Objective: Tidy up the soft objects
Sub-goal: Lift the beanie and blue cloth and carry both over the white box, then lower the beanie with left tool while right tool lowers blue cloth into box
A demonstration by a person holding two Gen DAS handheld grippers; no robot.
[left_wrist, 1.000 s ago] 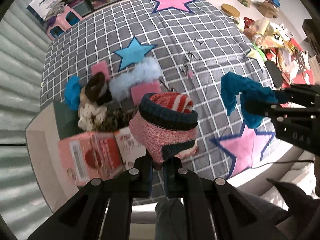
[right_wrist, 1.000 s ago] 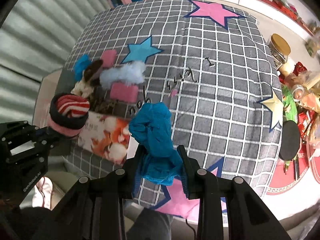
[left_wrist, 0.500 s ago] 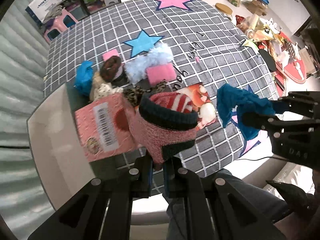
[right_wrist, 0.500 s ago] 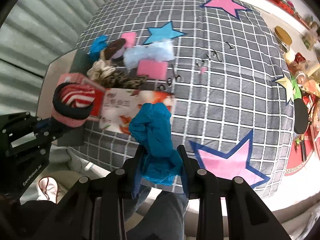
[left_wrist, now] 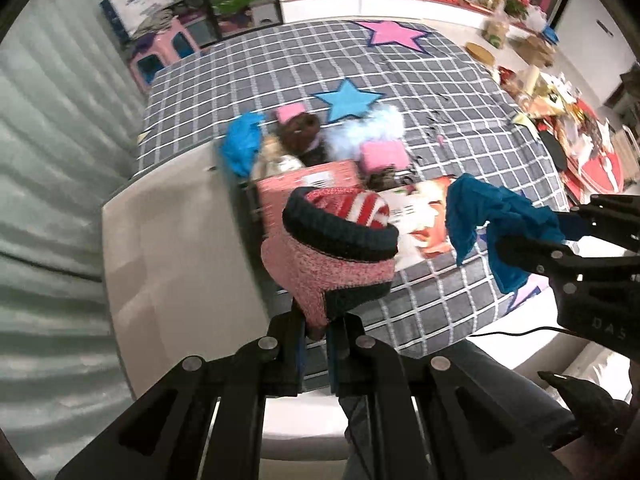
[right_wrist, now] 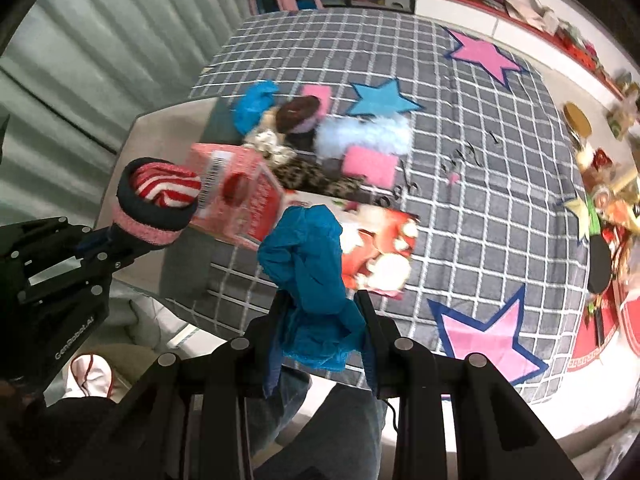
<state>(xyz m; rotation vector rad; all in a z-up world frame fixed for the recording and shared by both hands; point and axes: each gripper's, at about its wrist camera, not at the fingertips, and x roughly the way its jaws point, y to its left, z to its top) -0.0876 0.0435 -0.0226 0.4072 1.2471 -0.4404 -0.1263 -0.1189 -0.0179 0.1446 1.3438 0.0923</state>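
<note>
My left gripper [left_wrist: 318, 330] is shut on a rolled pink-and-navy sock [left_wrist: 336, 256] with a red-and-white striped inside, held in the air above the bed's near-left edge; it shows in the right wrist view as the sock [right_wrist: 160, 204] at left. My right gripper [right_wrist: 320, 316] is shut on a crumpled blue cloth [right_wrist: 312, 276], also lifted; that cloth [left_wrist: 492, 224] appears at right in the left wrist view. A pink box [right_wrist: 240, 196] lies on the bed below. Behind it sits a pile of soft things: blue cloth [right_wrist: 254, 106], brown scrunchie [right_wrist: 298, 114], fluffy pale-blue piece [right_wrist: 366, 136], pink sponge [right_wrist: 368, 164].
The grey checked bedspread [right_wrist: 480, 160] with stars covers the bed. A beige flat surface [left_wrist: 172, 248] lies at the left by a ribbed wall. Cluttered items [left_wrist: 560, 112] crowd the right side, a pink stool [left_wrist: 160, 52] stands at the far end. A person's jeans leg [right_wrist: 320, 420] is below.
Both grippers have moved back and left toward the bed's near-left corner, each keeping its hold. The pink box and pile now lie further ahead of them.
</note>
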